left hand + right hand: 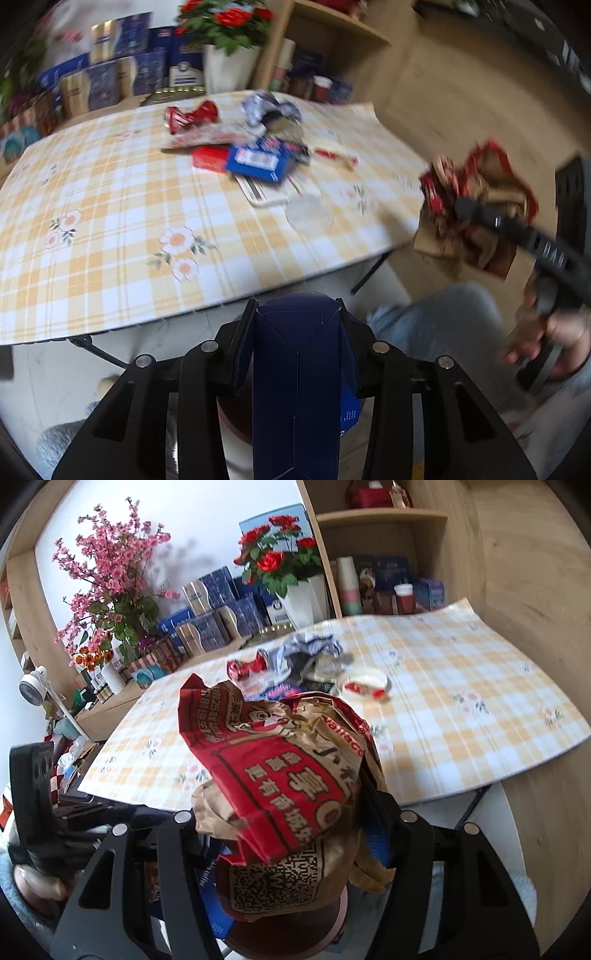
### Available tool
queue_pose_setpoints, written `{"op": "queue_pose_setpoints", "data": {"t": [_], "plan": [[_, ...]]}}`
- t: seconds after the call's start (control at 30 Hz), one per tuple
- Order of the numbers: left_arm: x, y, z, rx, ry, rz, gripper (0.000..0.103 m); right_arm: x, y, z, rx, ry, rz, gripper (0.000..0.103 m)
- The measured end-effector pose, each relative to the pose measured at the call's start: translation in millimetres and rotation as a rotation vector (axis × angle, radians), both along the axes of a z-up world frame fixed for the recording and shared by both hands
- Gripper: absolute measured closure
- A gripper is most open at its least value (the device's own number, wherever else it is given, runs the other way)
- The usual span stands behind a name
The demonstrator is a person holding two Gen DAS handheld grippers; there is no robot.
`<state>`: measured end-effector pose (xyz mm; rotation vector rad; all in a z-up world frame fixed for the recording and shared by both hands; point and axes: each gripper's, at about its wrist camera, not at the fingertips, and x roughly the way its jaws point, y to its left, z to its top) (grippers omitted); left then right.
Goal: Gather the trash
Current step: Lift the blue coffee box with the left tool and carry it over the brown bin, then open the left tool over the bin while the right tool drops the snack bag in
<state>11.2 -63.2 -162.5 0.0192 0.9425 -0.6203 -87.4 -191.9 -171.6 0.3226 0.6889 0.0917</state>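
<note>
My left gripper (297,325) is shut on a dark blue carton (301,376), held below the table's near edge. My right gripper (291,794) is shut on a crumpled red and brown paper bag (273,775); the bag also shows in the left wrist view (476,199), off the table's right edge. A pile of trash lies on the yellow checked tablecloth (110,229): a crushed red can (190,114), a blue packet (258,162), a red box (208,157), a crumpled grey wrapper (271,107) and a white lid (364,681).
A dark red round bin (280,930) stands below my right gripper, under the bag. A white vase of red roses (227,66) and blue boxes (122,74) stand behind the table. A wooden shelf (380,517) holds cups at the back right.
</note>
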Motion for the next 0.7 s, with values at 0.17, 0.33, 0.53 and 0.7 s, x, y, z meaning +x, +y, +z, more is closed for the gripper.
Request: {"op": "queue_pose_setpoints", "data": {"t": [0.17,0.33,0.53,0.7], "plan": [[-2,-18,-34,0.086,0.005,-0.039,0.064,1,-6,-21,0.025,0.048,-0.012,0.041],[2,-36,-62,0.166,-0.006,-0.071,0.064,5,-14,-39,0.059,0.086,-0.027,0.041],[3,-60,-96,0.250,-0.020,-0.140,0.064,8,-23,-55,0.088,0.123,-0.044,0.041],[6,-71,-114,0.262,-0.017,-0.169,0.063,9,-27,-63,0.099,0.143,-0.061,0.041]]}}
